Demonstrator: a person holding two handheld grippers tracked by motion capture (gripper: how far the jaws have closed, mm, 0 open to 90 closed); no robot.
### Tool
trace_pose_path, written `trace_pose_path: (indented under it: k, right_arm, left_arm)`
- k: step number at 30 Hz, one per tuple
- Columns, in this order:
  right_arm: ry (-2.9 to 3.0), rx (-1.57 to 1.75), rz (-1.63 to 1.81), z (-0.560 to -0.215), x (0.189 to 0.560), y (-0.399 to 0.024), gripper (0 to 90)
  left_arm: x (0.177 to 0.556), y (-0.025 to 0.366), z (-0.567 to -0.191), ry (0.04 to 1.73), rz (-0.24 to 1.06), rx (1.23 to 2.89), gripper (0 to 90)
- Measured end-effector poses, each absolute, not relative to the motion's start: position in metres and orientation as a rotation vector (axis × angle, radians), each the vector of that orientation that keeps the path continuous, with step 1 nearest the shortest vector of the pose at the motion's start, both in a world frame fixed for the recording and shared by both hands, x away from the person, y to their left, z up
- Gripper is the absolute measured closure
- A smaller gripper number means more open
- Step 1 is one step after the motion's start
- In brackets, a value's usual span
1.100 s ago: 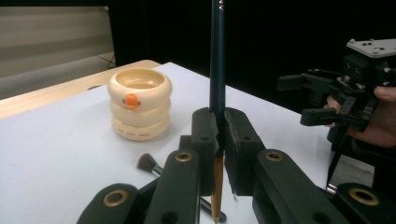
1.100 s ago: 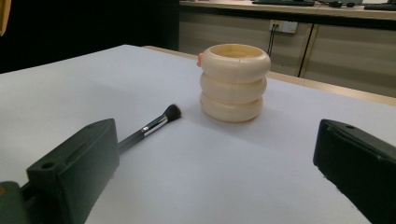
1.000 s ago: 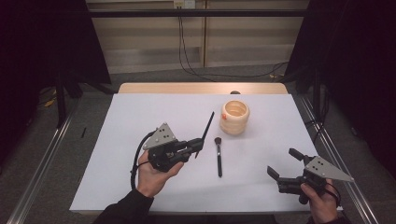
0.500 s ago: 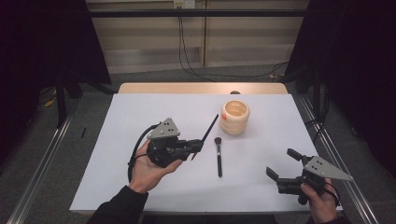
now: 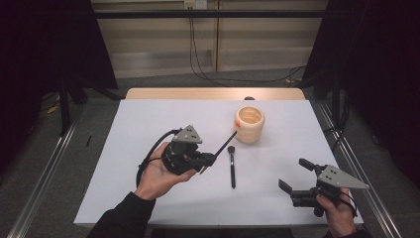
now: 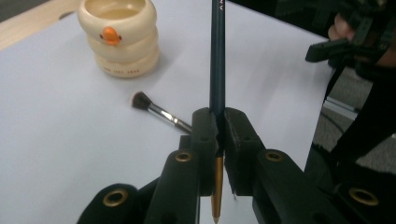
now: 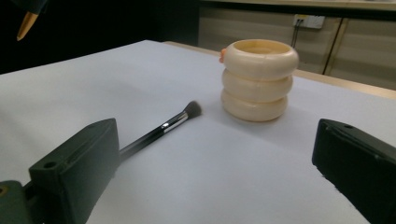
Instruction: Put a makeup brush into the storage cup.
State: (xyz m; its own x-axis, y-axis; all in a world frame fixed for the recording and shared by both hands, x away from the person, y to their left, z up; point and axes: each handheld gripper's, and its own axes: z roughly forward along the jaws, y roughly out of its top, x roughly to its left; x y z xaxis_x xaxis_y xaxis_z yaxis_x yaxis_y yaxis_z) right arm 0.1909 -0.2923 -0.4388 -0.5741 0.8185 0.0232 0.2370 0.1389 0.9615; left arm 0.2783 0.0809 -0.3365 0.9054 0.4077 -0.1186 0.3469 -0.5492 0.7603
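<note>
left gripper (image 5: 210, 159) clamped tight on a dark pencil (image 5: 227, 144), fingers (image 6: 205, 135) pinched against the shaft near its sharpened end, bare wood tip poking out below the pads in the left gripper view and the long dark shaft running up and away. compared with 1 second back, raised a little and carried slightly toward the cream ring-stacked pen holder (image 5: 249, 124), with the pencil's far end now just beside the holder's small orange beak, near the rim but not yet over the mouth. grip itself unchanged across that second. right gripper (image 5: 297, 184) parked at the near right corner of the white worktop (image 5: 148, 119), exactly where it was, fingers (image 7: 74, 163) spread wide with nothing between them, looking across at the holder and the makeup brush (image 5: 231, 166). brush lying flat and untouched between the 2 grippers, bristles toward the holder, well short of it. judged from this: pencil lifted clear and on its way to the holder, roughly halfway through that 1 item; still to do, tilting the shaft steeper and bringing the free end over the opening before letting go. brush likely next, and a slim shaft lying flat on a smooth sheet probably harder to pick cleanly.
</note>
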Motion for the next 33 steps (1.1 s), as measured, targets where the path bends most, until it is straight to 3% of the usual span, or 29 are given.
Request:
trace_pose_path:
  k: [15,33]
  right_arm:
    - [1.956,0.952,1.524,-0.431,0.197,-0.285,1.1]
    - [1.927,0.759,1.661,-0.404,0.208,-0.28,0.0]
  left_arm:
    - [0.285,0.066,-0.347,0.503,-0.022,2.451,83.3]
    - [0.286,0.042,-0.361,0.45,-0.072,2.533,83.3]
